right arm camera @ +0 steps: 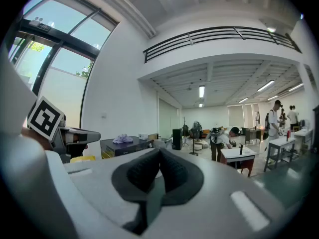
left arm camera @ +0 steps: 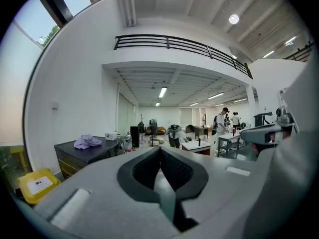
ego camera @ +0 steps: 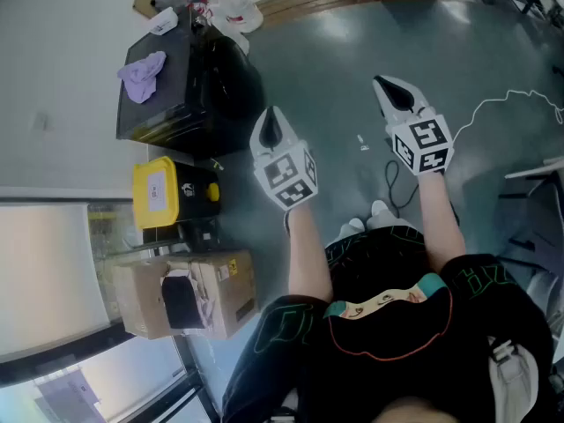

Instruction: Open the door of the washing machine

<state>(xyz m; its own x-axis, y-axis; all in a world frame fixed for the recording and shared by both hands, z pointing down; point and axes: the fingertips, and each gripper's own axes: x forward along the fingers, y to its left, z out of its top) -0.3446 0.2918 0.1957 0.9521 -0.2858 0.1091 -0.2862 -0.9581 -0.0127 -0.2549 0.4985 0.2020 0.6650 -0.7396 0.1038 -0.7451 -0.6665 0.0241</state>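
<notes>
Both tongs are held out over the grey floor (ego camera: 335,69), side by side and apart. The left tongs (ego camera: 270,120) are clenched, dark pads pressed together with nothing between them; the right tongs (ego camera: 386,86) are clenched and empty likewise; each gripper view shows its pads meeting in a closed seam. The washing machine cannot be picked out in any view.

Along the white wall to the left stands a dark counter (ego camera: 163,104) with a crumpled purple cloth (ego camera: 143,73) on its top; a black bag (ego camera: 231,86) bulges just beside it, its contents hidden; beyond that lies a white plastic bag (ego camera: 233,9). Nearer the person sits a yellow box (ego camera: 155,192), its lid shut and bearing a white label, so what it holds cannot be told; next to it is a cardboard box (ego camera: 198,293) with a dark thing against its side.
</notes>
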